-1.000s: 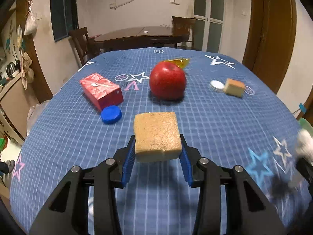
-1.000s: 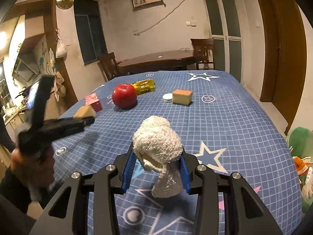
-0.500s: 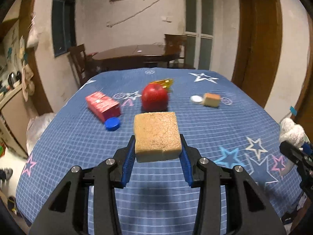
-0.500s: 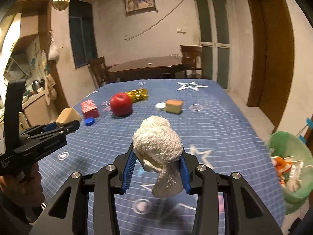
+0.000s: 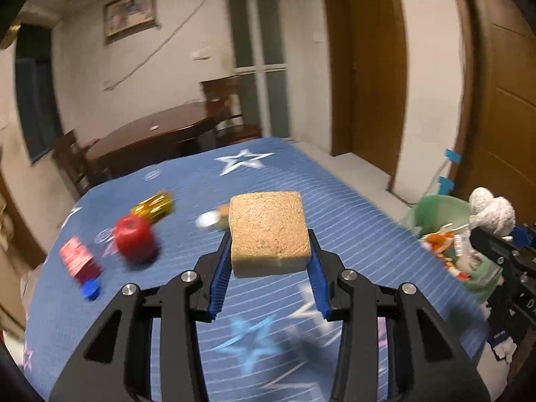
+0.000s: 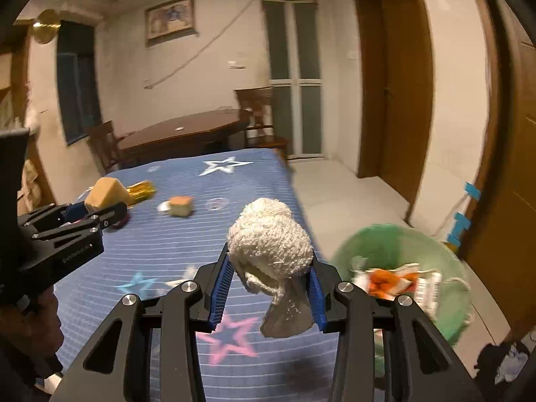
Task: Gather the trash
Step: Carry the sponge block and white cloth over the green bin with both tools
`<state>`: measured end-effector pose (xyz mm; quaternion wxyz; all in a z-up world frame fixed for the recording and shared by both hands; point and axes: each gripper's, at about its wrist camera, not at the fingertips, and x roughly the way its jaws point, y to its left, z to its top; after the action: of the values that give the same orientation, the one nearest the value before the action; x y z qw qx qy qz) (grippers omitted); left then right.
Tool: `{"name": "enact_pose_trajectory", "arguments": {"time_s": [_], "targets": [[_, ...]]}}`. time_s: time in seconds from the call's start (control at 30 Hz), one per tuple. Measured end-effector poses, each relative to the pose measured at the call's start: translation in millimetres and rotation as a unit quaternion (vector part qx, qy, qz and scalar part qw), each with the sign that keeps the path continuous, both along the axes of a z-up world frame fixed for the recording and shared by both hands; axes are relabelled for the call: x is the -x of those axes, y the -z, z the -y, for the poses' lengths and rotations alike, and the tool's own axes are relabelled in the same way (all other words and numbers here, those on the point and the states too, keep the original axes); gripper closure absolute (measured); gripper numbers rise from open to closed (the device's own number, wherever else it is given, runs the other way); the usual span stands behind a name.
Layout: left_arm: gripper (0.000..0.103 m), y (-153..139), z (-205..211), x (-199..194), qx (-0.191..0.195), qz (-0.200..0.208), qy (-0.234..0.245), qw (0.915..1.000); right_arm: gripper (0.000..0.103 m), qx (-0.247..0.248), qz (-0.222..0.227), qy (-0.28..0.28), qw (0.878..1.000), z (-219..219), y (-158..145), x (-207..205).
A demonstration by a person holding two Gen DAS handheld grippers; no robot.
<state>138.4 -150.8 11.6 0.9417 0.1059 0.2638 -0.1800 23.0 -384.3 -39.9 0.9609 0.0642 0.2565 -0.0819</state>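
Gripping: left tongs clamp a tan sponge block between blue pads, jaws part-way closed on its two sides; the block is lifted clear of the bench
Right tongs: closed on a white balled cloth whose loose tail hangs down between the jaws; held in the air over the bench's right edge
Bin: green waste basket on the floor just right of the bench; orange and white wrappers lie inside; in the left wrist view the cloth sits right beside the basket's rim
Bench: covered with a blue checked sheet printed with stars; much of it is motion-blurred
On the bench, left side: red apple; gold wrapper just behind it; red carton and blue bottle cap near the left edge
On the bench, middle: second sponge cube touching a white cap
Person: a hand grips the left tool's handle at the left rim of the right wrist view
Room behind: dark wooden table with chairs; framed picture on the wall; wooden door at the right
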Motion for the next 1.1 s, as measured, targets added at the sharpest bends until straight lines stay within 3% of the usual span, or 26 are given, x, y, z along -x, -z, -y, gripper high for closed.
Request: {"name": "enact_pose_trajectory", "arguments": {"time_s": [0.3, 0.57, 0.8, 1.1], "targets": [[0.063, 11.0, 102.2, 6.2, -0.028, 0.001, 0.082, 0.9962, 0.061, 0.0, -0.022, 0.078, 0.997, 90.8, 12.9, 17.3], [0.063, 25.0, 165.0, 7.6, -0.046, -0.01, 0.142, 0.9888, 0.061, 0.008, -0.053, 0.128, 0.99, 155.1, 23.7, 27.3], [0.063, 36.7, 196.2, 7.0, -0.056, -0.024, 0.182, 0.9815, 0.061, 0.002, -0.079, 0.139, 0.987, 183.6, 32.6, 22.2], [0.063, 48.5, 218.6, 0.8, -0.068, -0.045, 0.207, 0.975, 0.061, -0.001, -0.103, 0.144, 0.984, 187.4, 41.4, 11.0]]}}
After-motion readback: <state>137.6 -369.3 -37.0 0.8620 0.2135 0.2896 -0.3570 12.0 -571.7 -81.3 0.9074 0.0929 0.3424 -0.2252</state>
